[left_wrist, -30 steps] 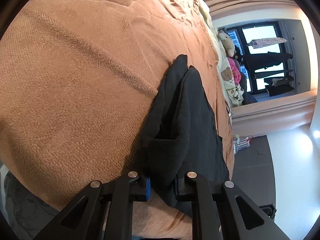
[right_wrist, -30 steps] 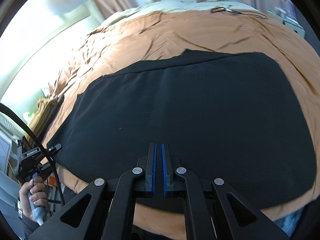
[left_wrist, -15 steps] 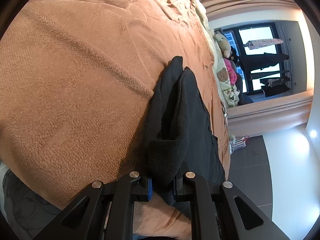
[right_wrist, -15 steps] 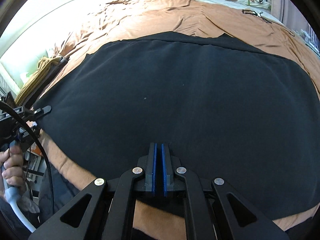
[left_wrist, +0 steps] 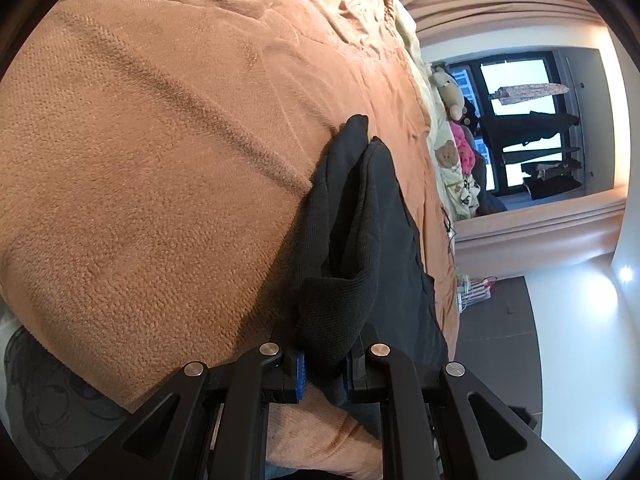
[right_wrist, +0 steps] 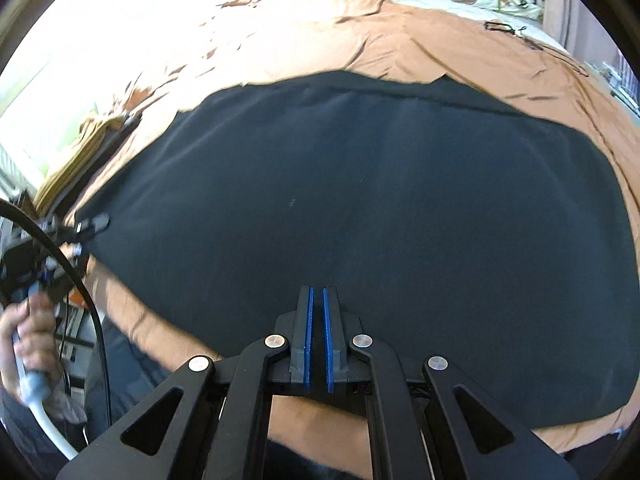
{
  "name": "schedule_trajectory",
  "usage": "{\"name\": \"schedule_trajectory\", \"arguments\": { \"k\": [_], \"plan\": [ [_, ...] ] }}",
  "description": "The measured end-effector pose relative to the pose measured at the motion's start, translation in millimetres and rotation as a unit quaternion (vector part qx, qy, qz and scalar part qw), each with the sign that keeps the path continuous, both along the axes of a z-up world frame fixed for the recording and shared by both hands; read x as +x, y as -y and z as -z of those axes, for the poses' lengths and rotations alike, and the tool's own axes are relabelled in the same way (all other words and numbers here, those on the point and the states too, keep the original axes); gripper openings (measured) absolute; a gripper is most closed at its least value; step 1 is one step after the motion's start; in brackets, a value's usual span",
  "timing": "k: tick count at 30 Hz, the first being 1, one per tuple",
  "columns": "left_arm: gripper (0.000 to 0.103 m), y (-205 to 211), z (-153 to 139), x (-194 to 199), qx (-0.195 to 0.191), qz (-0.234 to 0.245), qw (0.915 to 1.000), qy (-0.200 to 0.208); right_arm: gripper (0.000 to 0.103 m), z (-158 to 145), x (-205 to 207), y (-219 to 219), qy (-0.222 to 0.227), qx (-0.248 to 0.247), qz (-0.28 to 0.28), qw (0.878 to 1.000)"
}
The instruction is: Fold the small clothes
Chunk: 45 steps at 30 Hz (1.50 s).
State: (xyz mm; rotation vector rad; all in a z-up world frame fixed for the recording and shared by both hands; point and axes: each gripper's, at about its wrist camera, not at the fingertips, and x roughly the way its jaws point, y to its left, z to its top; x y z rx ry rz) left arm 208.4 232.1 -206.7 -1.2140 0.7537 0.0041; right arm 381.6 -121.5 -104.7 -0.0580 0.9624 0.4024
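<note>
Your left gripper [left_wrist: 323, 364] is pinching a bunched corner of the black garment [right_wrist: 360, 220] between its blue pads, and the knit fabric is standing up in a thick ridge just ahead of the jaws. Across the last second this grip has been holding in place; the ridge is looking a little more gathered than before, but the corner has not travelled. Your right gripper [right_wrist: 316, 340] is pressed together with nothing between its pads, hovering low over the near edge of the garment. It has been sliding across and rolling slightly, so the cloth now fills far more of its view than a second ago.

The garment is lying spread and mostly flat on the brown blanket [left_wrist: 160, 160], near the bed's front edge. In the right wrist view, your left hand [right_wrist: 28, 340] is gripping its handle at the far left, beside the corner being held. Stuffed toys [left_wrist: 452, 96] are sitting well apart, by the window.

Judged from this, one corner is secured and the right gripper is lining up for a second hold; the fold itself is not yet begun.
</note>
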Motion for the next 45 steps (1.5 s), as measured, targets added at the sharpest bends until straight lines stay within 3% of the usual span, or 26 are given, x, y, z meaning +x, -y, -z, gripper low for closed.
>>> {"name": "schedule_trajectory", "arguments": {
  "k": [8,22,45],
  "plan": [
    [0.014,1,3,-3,-0.013,-0.019,0.9997,-0.012,0.002,19,37,-12,-0.025,-0.021,0.015,0.999],
    [0.014,0,8,-4,-0.030,-0.040,0.9982,-0.032,0.002,31,114,-43,-0.029,-0.042,0.024,0.998],
    [0.014,-8,15,-4,-0.043,-0.032,0.9984,-0.018,0.001,42,240,-65,-0.032,-0.059,0.066,0.996]
  ]
}}
